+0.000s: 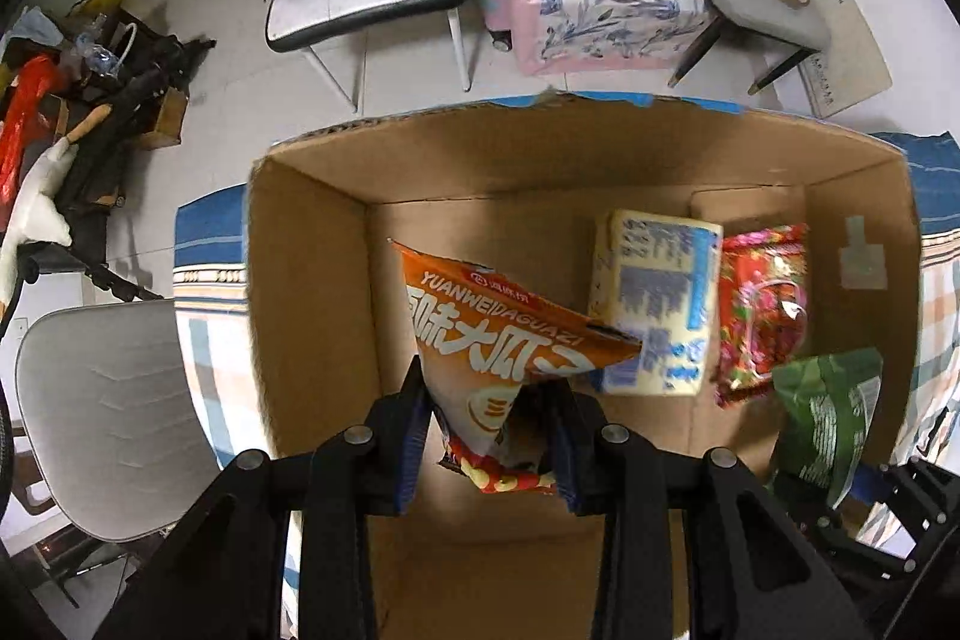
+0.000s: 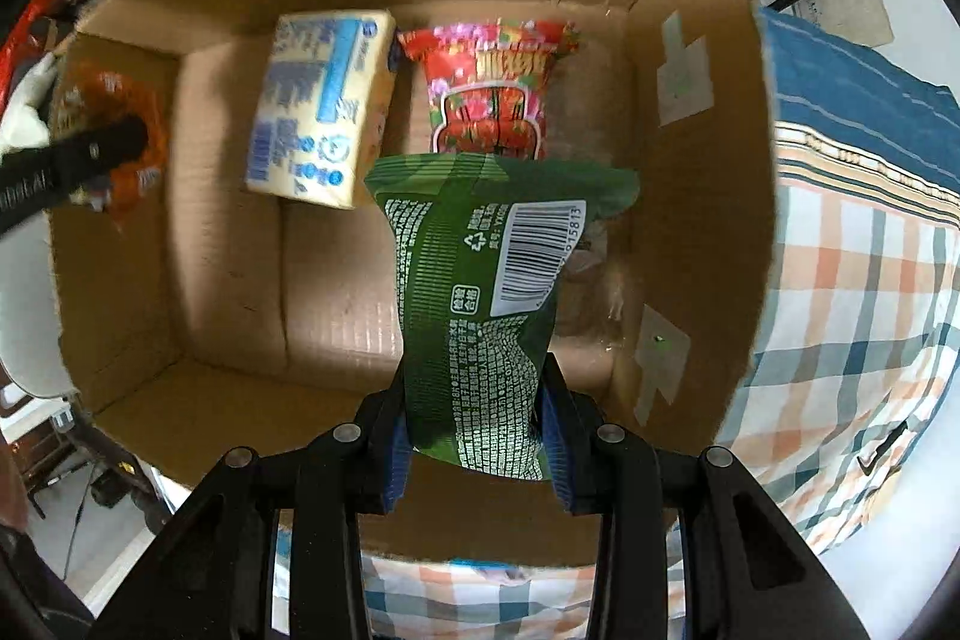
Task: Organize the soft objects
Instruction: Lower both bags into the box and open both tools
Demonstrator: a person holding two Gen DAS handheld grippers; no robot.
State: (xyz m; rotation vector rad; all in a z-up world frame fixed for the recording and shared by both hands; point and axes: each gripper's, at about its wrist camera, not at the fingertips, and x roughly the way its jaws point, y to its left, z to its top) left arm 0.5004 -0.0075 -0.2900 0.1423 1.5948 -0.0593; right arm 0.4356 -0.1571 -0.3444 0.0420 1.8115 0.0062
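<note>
- The left gripper (image 1: pixel 489 424) is clamped on the lower end of an orange snack bag (image 1: pixel 504 334), its jaws pinching the crimped bottom so the rest of the bag hangs free ahead of the fingers, over the open cardboard box (image 1: pixel 312 280).
- The grip at one end looks chosen so the bag can be lowered into the box without the fingers meeting the walls.
- The orange bag's long axis runs away from the gripper toward the box's far left corner, and its top seam lies tilted across the left half of the box.
- The right gripper (image 2: pixel 477 436) is closed on a green packet (image 2: pixel 480 292), again at the near end, squeezing it into a waist; barcode and small print face the camera.
- The green packet's long axis points straight ahead toward the far wall of the box, over the right half of the floor.
- Two things already lie on the floor against the far wall: a pale yellow pack with blue print (image 2: pixel 324 112) and, just beside it to the right, a red flowered packet (image 2: pixel 489 88). Both lie with their long axes running front to back, side by side.
- The near part of the floor is bare, so I judge the two held bags are meant for it.
- The box rests on a checked cloth (image 2: pixel 852 310).
</note>
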